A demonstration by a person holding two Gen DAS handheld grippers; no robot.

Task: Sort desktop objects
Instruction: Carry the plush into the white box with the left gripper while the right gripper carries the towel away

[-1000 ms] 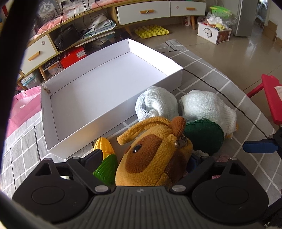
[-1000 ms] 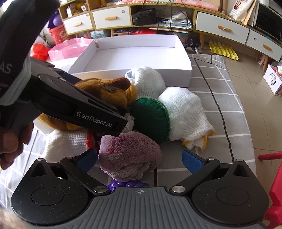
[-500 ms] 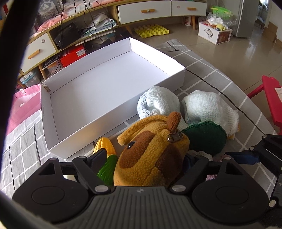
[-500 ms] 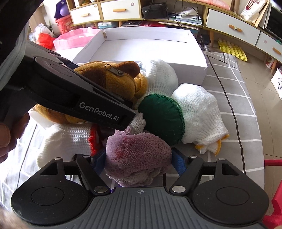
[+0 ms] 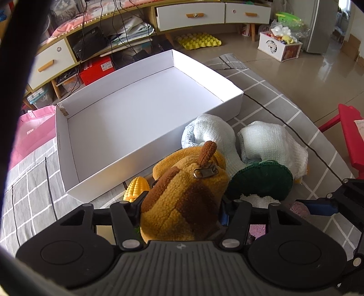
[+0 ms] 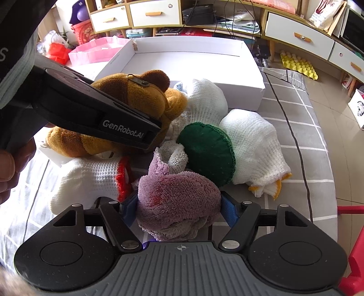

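Item: yellow-and-brown plush animal toy [image 5: 186, 195], fleece, with a metal clip [image 5: 206, 172] on its head. Sits on the grey checked cloth [image 5: 282, 100] just in front of the near wall of the box, pinched between the fingers of the left gripper [image 5: 182, 211], whose jaws have just been closing onto its sides. In the right wrist view the left gripper [image 6: 157, 134] reaches in from the left edge, a hand [image 6: 9, 168] behind it.

Item: mauve terry-cloth bundle [image 6: 177, 205], soft, with a reddish stain on top. Lies near the front of the pile, squeezed between the blue pads [image 6: 228, 210] of the right gripper [image 6: 179, 210], whose jaws have just been closing in on both its flanks.

Item: dark green round knitted pad [image 6: 207, 154], standing on edge, leaning against the white knit bundle on its right and touching the mauve bundle.

Items: two white knitted bundles, one with yellow trim [image 6: 254, 145], one [image 6: 202, 100] just beside the box wall; a third white knit piece with red trim [image 6: 95, 179] to the left of the mauve bundle.

Item: yellow plastic corn cob [image 5: 136, 189], partly hidden behind the left gripper, between the plush toy and the box.

Item: white shallow rectangular cardboard box [image 5: 141, 113], open-topped, beyond the pile on the cloth.

Surroundings: thin black cable [image 5: 295, 139] crossing the cloth; pink bag [image 6: 97, 51] beside the box; cabinet with white drawers and orange handles [image 5: 195, 14]; yellow egg tray [image 5: 198, 41] on the floor; red chair [image 5: 350, 136] at the right edge.
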